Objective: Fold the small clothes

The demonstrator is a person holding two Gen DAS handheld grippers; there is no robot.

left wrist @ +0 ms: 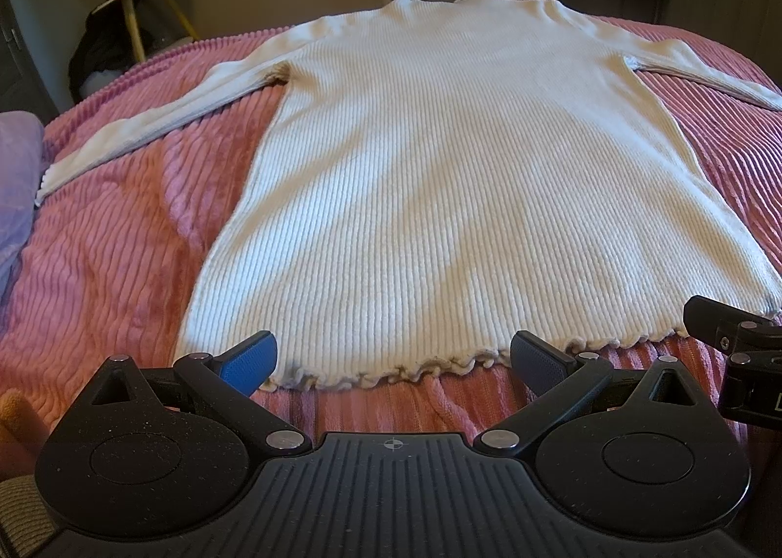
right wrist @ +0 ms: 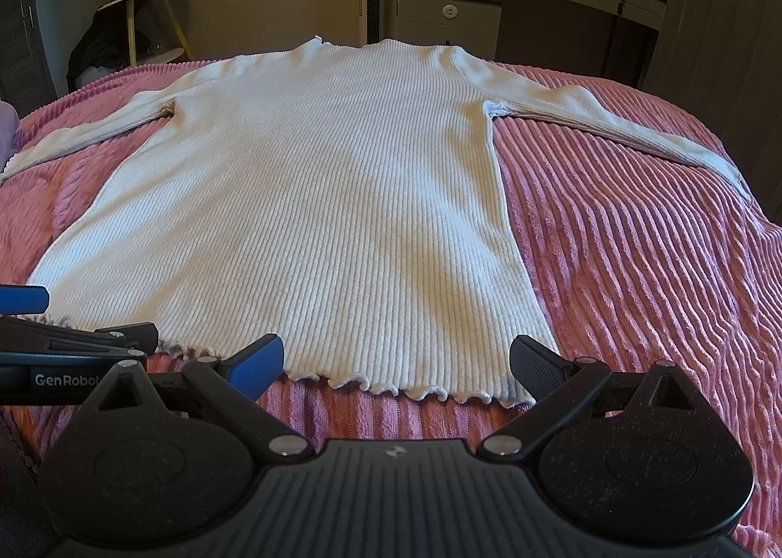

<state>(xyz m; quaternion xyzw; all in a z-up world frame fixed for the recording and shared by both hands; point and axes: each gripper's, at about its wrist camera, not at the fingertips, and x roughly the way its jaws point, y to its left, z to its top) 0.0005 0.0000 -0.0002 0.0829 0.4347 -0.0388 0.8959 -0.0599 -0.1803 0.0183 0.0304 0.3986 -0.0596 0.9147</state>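
Sweater [left wrist: 440, 167] flat on blanket [left wrist: 122, 240], soft, light, stretchy knit. L gripper [left wrist: 391, 355], R gripper [right wrist: 397, 360]: both wide open, empty. Grip pts: hem corners, pinch both layers.

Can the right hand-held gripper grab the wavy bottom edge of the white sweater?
Probably yes. The right hand-held gripper is open, right at the sweater's wavy hem, and only pink blanket lies around it. Nothing blocks the way.
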